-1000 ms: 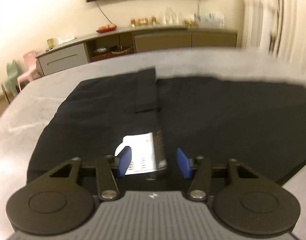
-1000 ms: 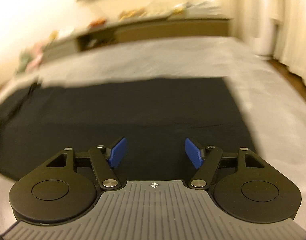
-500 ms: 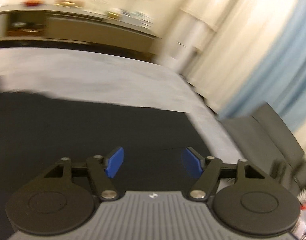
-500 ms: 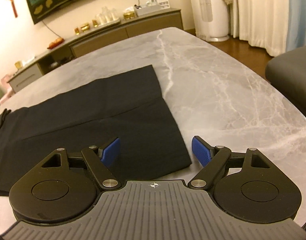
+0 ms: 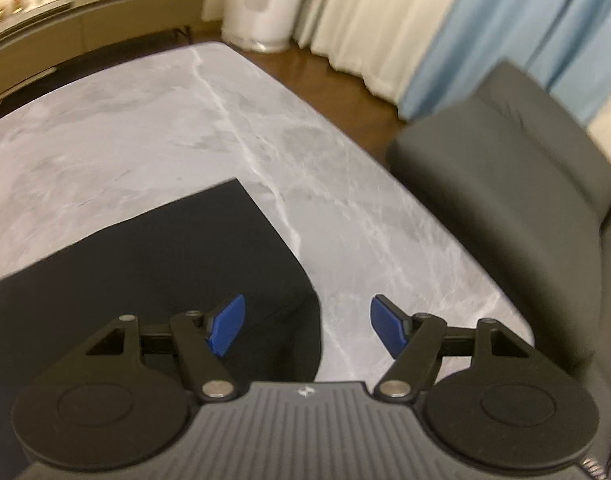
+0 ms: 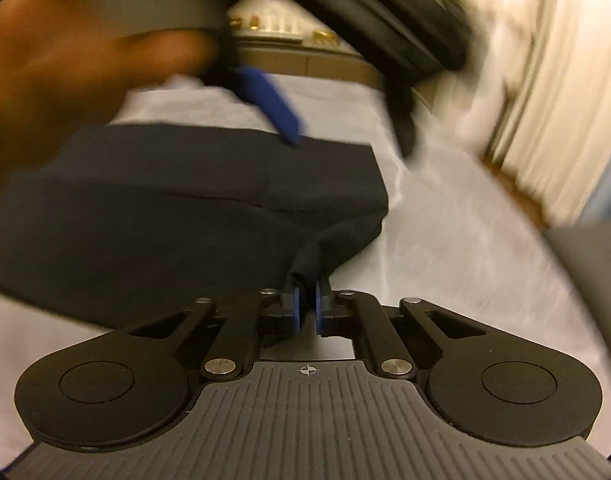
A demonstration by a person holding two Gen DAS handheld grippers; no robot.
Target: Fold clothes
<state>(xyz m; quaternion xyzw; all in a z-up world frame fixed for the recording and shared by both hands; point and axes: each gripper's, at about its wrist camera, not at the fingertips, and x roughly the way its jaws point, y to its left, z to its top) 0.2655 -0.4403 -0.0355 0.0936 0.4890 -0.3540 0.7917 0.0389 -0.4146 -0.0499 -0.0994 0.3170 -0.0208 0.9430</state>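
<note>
A black garment (image 5: 153, 256) lies flat on the grey marble table (image 5: 153, 120). In the left wrist view its right end fills the lower left, and my left gripper (image 5: 307, 330) is open above the near right corner, one pad over cloth, one over bare table. In the right wrist view my right gripper (image 6: 307, 306) is shut on the near right corner of the black garment (image 6: 185, 208), the cloth bunched and lifted between the pads. The left gripper (image 6: 281, 108) hovers blurred above the garment's far edge, held by a hand (image 6: 53, 64).
A dark grey chair (image 5: 517, 184) stands close to the table's right edge. Cream and blue curtains (image 5: 445, 12) and a white floor appliance (image 5: 261, 4) are behind it. A long sideboard (image 5: 85, 16) with small items runs along the far wall.
Both grippers have moved to the garment's right end. The right gripper, open half a second ago, has shut on the near right corner. The left gripper has swung right and stays open.
</note>
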